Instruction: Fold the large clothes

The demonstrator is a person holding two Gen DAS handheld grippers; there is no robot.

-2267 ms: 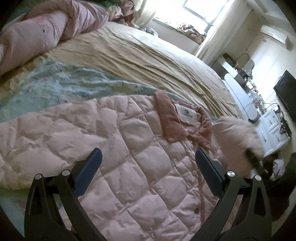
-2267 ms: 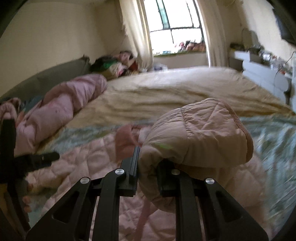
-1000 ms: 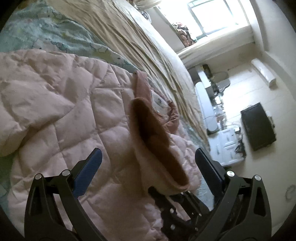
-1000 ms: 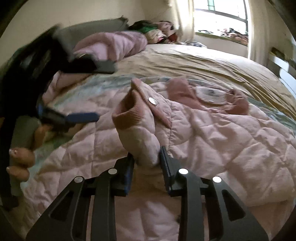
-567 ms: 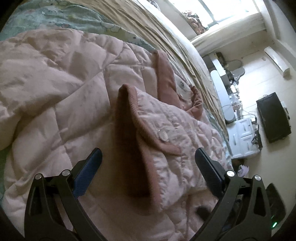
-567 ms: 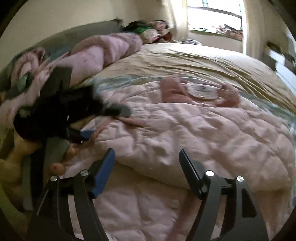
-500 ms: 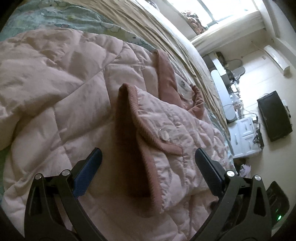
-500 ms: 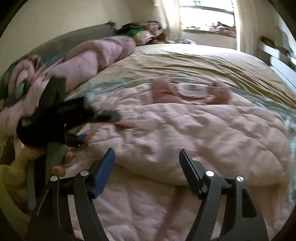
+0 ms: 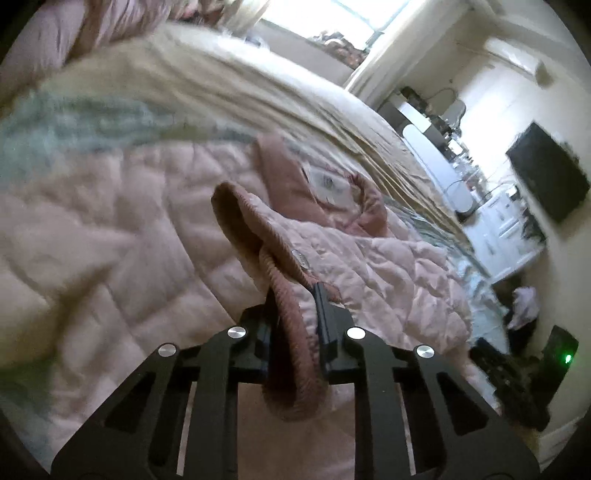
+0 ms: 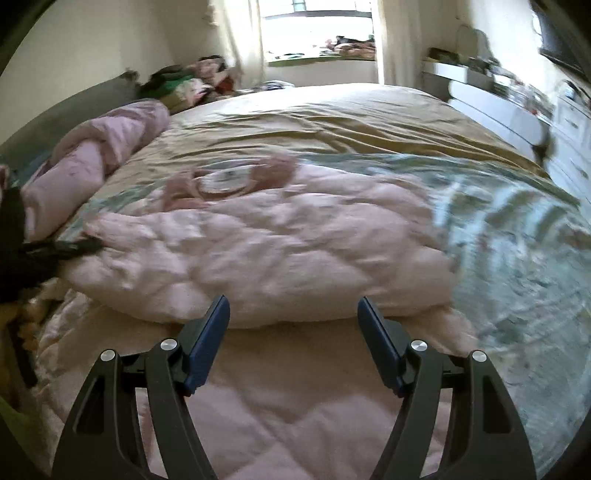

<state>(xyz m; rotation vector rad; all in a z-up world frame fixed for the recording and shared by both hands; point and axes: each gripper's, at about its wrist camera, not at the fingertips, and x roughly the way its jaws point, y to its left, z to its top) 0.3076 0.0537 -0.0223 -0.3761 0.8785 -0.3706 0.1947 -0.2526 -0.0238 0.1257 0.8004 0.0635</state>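
Gripping the ribbed cuff (image 9: pixel 291 314) of the pink quilted jacket (image 9: pixel 122 236), the left gripper (image 9: pixel 295 314) is clenched, both pads pressing the knit edge between them. Cuff's sleeve lies folded across the jacket body, a snap button (image 9: pixel 300 257) showing just beyond the pinch point. Jacket lies spread on the bed (image 10: pixel 332 114), collar (image 9: pixel 291 177) and white neck label (image 9: pixel 327 181) toward the window (image 10: pixel 317 22) end, tan bedcover beyond the collar and a pale green patterned sheet (image 10: pixel 517 236) along the jacket's side. Right gripper (image 10: pixel 293 325) is released, jaws standing wide with nothing between them, poised over the jacket's near part, in front of the folded-over sleeve bulk (image 10: pixel 266 258). Left gripper's dark frame shows at the jacket's far-left edge in the right wrist view. Pink rolled duvet (image 10: pixel 99 155) lies left of the jacket. Both views motion-blurred.
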